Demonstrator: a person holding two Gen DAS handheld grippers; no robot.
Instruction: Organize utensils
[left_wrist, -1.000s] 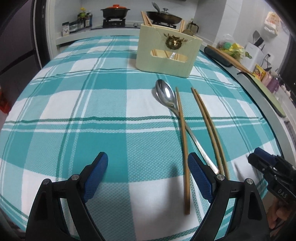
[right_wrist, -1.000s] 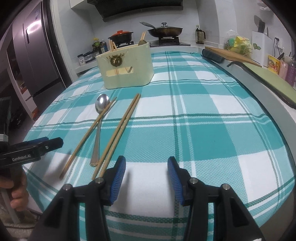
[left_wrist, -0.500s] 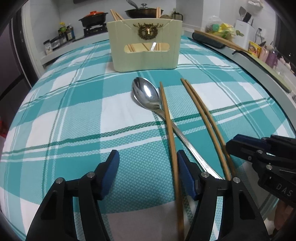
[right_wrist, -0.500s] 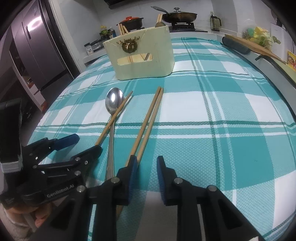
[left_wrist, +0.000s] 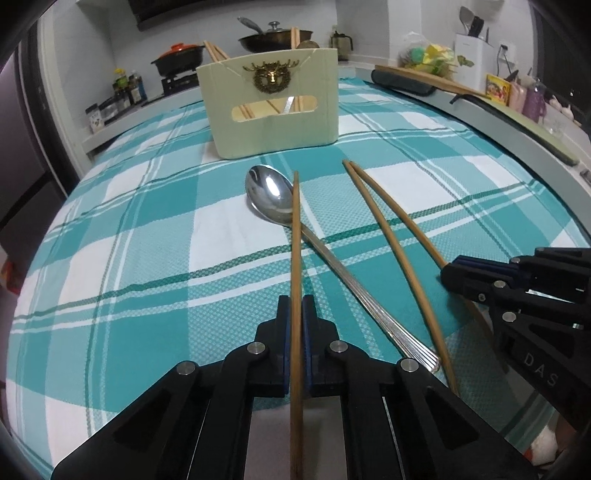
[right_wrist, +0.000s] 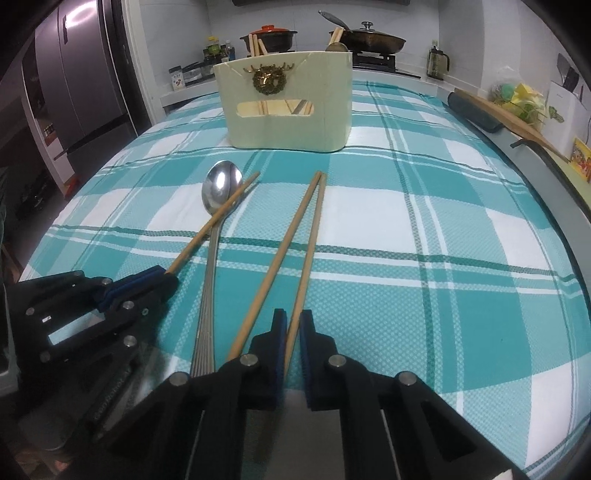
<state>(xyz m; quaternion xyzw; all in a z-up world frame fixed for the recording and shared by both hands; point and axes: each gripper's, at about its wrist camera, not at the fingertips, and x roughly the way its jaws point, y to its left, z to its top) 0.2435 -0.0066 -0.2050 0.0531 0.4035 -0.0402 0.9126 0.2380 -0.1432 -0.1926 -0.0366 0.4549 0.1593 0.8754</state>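
Left gripper (left_wrist: 294, 310) clamps a chopstick (left_wrist: 295, 236) beside spoon (left_wrist: 271, 195).

A table covered by a teal-and-white plaid cloth (left_wrist: 147, 258) bears a cream utensil holder (left_wrist: 271, 107) at upper centre. Below it lie a metal spoon (left_wrist: 273, 195), one single chopstick (left_wrist: 295, 240) crossing the spoon, and a chopstick pair (left_wrist: 388, 229) right of centre.

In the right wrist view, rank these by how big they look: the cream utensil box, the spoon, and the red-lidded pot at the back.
Largest to smallest, as they look:
1. Utensil box
2. Spoon, long but thin, and nearer the camera, so its rank against the box is unsure
3. Pot, small mostly because it is far back
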